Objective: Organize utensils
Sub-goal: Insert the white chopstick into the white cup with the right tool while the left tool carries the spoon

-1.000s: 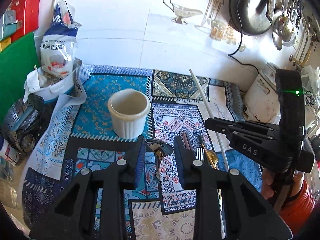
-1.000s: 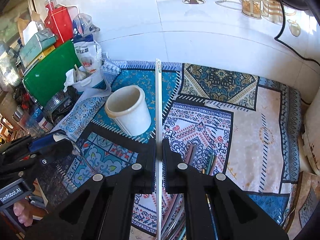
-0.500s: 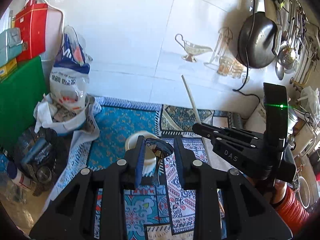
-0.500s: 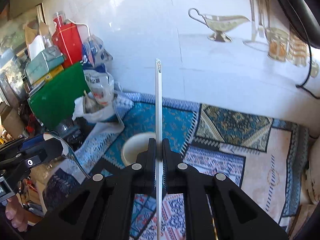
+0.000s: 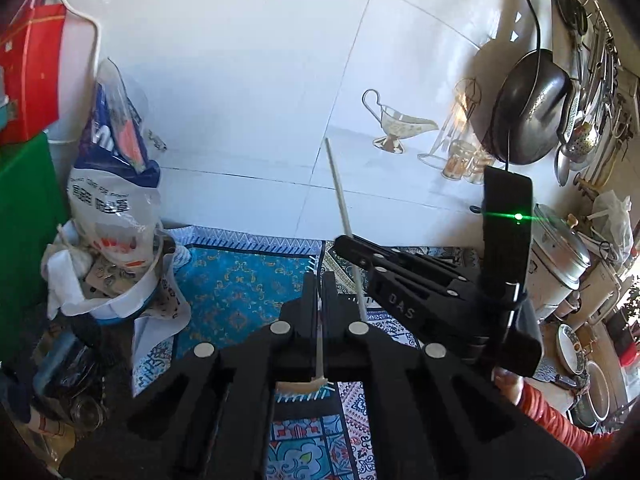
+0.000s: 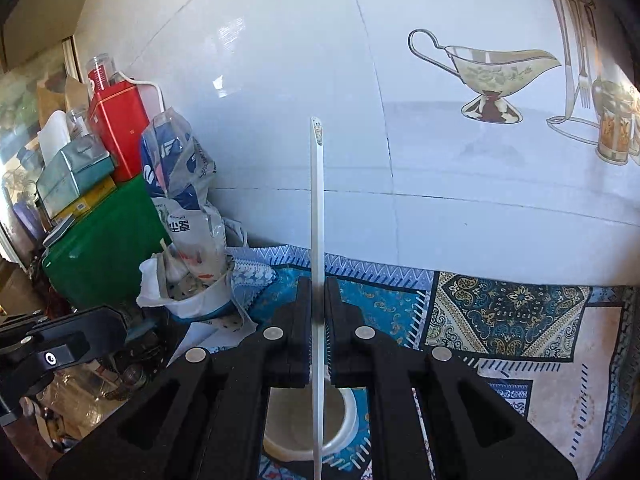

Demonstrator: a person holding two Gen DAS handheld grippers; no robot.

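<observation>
My right gripper (image 6: 318,300) is shut on a long white chopstick (image 6: 317,208) held upright; its lower end hangs over the mouth of the white cup (image 6: 344,416), seen below between the fingers. The same chopstick (image 5: 340,196) and right gripper (image 5: 352,246) show in the left wrist view. My left gripper (image 5: 319,280) is shut on the thin handle of a metal spoon (image 5: 320,344), which hangs down toward the cup rim (image 5: 298,388). The spoon's bowl is hidden.
A patterned blue mat (image 6: 500,316) covers the counter against a white tiled wall. At the left stand a plastic bag (image 6: 184,196) in a white tub, a green board (image 6: 104,244) and a red tin (image 6: 116,124). A pan (image 5: 528,116) and a cooker pot (image 5: 556,256) are at the right.
Both grippers rose and tilted up over the cup. The left gripper closed tighter on the spoon, whose bowl no longer shows. The chopstick now hangs over the cup's mouth.
</observation>
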